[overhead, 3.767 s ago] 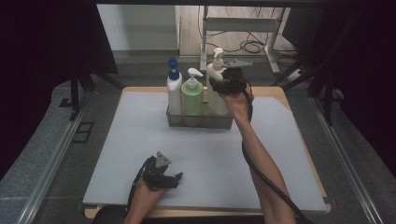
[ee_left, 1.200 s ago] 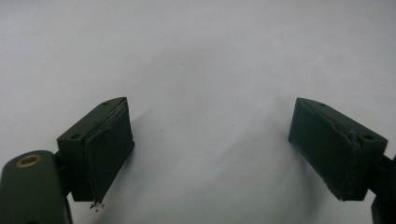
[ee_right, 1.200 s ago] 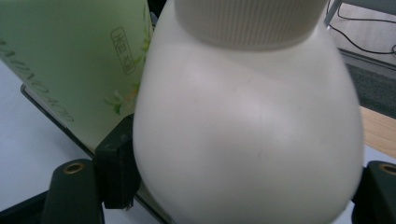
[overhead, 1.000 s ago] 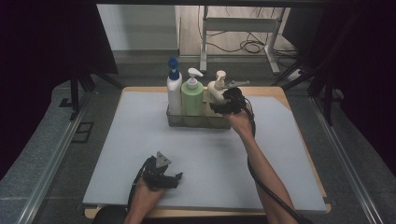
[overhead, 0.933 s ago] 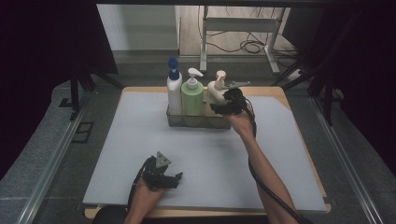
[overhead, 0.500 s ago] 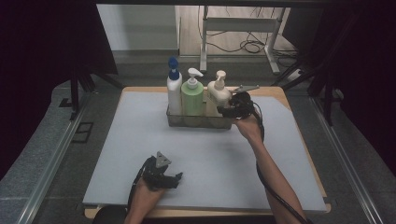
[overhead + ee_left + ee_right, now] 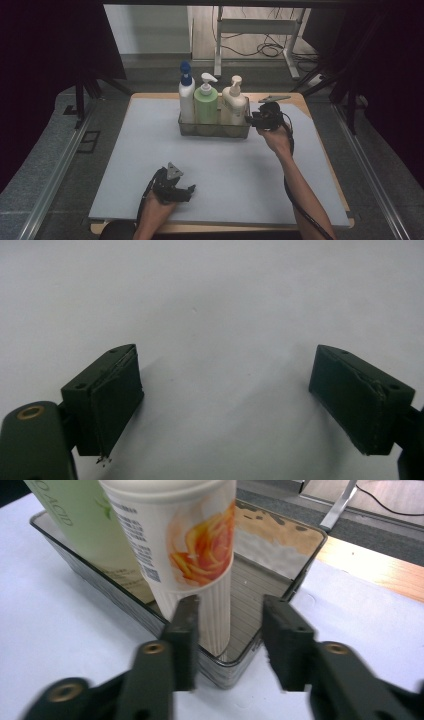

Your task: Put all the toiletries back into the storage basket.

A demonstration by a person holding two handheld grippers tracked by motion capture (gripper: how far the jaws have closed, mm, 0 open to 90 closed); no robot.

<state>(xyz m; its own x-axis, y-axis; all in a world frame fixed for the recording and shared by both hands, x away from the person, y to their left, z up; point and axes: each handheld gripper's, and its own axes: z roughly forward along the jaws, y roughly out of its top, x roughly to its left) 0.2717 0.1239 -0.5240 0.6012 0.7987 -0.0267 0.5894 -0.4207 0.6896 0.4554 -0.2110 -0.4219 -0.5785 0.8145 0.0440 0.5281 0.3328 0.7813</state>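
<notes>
Cream bottle (image 7: 185,555) stands in tray (image 7: 295,580), right end, near tabletop's (image 7: 150,150) far edge. Right gripper (image 7: 227,645) jaws just closing, nothing pinched, close by tray corner; risk: knocking tray, tipping bottle. Left gripper (image 7: 225,405) jaws spread, empty.

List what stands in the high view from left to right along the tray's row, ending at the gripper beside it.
blue-capped white bottle → green pump bottle → cream pump bottle → right gripper, by the tray at its right end.
</notes>
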